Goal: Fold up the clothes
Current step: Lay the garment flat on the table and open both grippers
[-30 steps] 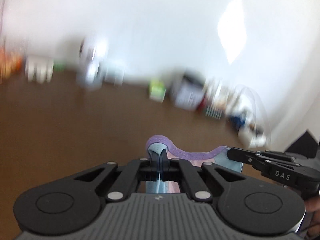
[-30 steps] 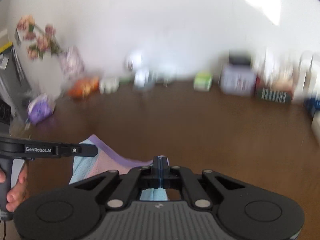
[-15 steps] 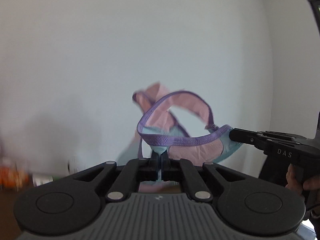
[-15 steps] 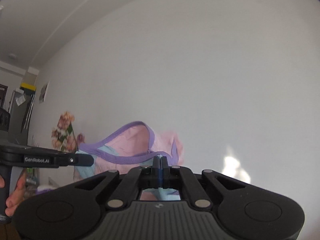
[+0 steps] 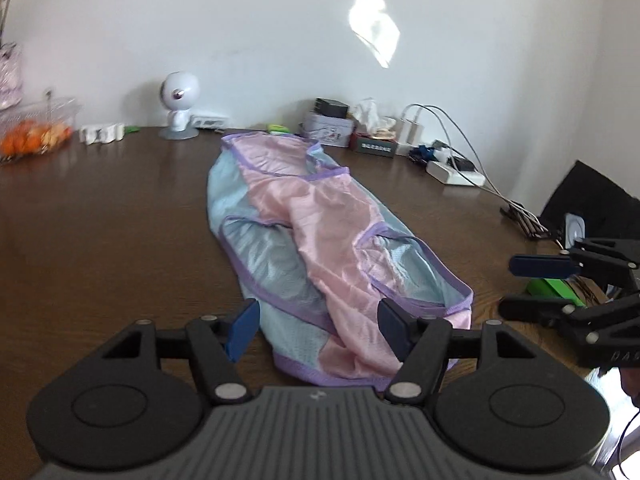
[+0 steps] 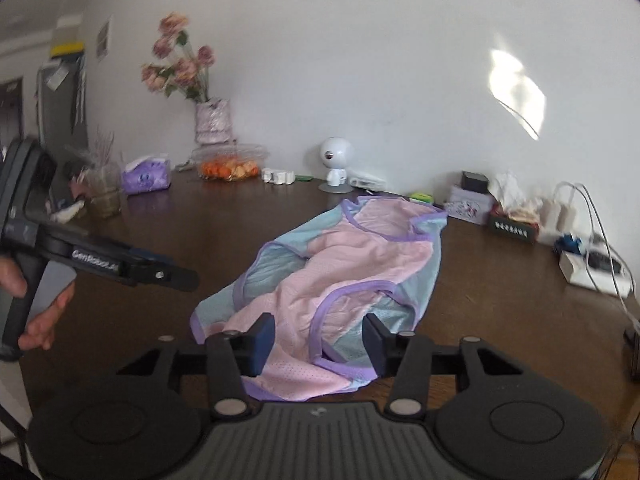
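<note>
now the pink and blue garment [image 5: 320, 232] is seen spread on the table [image 5: 100, 220], just ahead of both claws. the left claw [image 5: 318, 330] and right claw [image 6: 320, 338] are spread wide, empty. for a neat fold, the near purple hem [image 6: 296, 394] should be pinched at both corners evenly.

You have the garment [image 5: 316, 224] lying spread out lengthwise on the dark brown surface [image 5: 100, 216], running away from you toward the wall. It is a thin mesh top in pink and pale blue panels with purple binding along every edge and opening. The pink panel is wrinkled down the middle, and the near hem sits bunched and partly turned over.
</note>
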Demonstrator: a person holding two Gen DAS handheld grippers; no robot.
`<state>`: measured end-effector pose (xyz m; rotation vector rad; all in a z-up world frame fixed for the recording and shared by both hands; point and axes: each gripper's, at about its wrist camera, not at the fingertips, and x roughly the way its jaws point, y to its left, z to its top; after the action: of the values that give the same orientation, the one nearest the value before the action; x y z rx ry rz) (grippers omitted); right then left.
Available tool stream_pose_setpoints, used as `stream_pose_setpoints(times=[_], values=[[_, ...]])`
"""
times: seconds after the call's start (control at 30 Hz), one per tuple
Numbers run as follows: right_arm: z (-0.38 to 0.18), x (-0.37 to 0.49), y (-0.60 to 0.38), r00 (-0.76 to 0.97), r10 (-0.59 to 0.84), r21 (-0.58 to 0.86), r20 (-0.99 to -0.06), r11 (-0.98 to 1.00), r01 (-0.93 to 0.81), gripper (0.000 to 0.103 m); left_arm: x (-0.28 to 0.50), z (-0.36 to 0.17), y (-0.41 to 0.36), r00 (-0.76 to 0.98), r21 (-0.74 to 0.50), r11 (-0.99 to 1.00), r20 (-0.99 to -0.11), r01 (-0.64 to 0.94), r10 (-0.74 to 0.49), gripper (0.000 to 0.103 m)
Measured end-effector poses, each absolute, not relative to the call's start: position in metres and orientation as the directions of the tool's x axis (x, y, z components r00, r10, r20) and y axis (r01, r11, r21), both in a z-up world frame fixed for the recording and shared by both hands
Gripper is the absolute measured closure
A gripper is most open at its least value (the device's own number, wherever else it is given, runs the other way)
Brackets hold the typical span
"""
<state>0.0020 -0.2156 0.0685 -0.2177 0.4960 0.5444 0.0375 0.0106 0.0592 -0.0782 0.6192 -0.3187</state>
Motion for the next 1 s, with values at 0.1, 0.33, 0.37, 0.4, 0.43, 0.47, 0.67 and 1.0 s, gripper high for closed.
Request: stream_pose_setpoints(times=[0.1,0.33,0.37,0.4,0.43,0.47,0.67,1.0], values=[[0.057,0.000,-0.189,0.686,0.471,-0.194,-0.555,0.728,-0.657,0.052,0.032,0.046,0.010,0.742,-0.162,0.948,-0.591,0.275,-0.317,0.036],[0.026,0.030,-0.168,0.595,0.465,-0.159,-0.655,0.685,-0.711,0.065,0.022,0.044,0.020,0.744,-0.109,0.926,-0.566,0.361,-0.356,0.026],[0.026,0.038,-0.169,0.583,0.472,-0.127,-0.661,0.696,-0.707,0.080,0.021,0.044,0.018,0.742,-0.081,0.918,-0.562,0.389,-0.365,0.025],[0.027,0.049,-0.170,0.570,0.474,-0.086,-0.672,0.714,-0.695,0.100,0.020,0.044,0.014,0.741,-0.052,0.908,-0.560,0.415,-0.371,0.024],[0.030,0.059,-0.172,0.571,0.475,-0.051,-0.670,0.738,-0.673,0.102,0.020,0.043,0.008,0.742,-0.019,0.899,-0.557,0.438,-0.374,0.022],[0.036,0.066,-0.175,0.588,0.486,-0.025,-0.646,0.757,-0.653,0.102,0.021,0.042,0.001,0.746,0.017,0.891,-0.554,0.454,-0.370,0.020],[0.082,0.076,-0.192,0.653,0.565,0.098,-0.504,0.789,-0.607,0.102,0.044,0.032,-0.032,0.778,0.187,0.880,-0.570,0.437,-0.265,0.036],[0.054,0.057,-0.174,0.737,0.411,-0.116,-0.537,0.829,-0.547,0.083,0.062,0.054,-0.016,0.864,0.121,0.963,-0.479,0.239,-0.155,0.101]])
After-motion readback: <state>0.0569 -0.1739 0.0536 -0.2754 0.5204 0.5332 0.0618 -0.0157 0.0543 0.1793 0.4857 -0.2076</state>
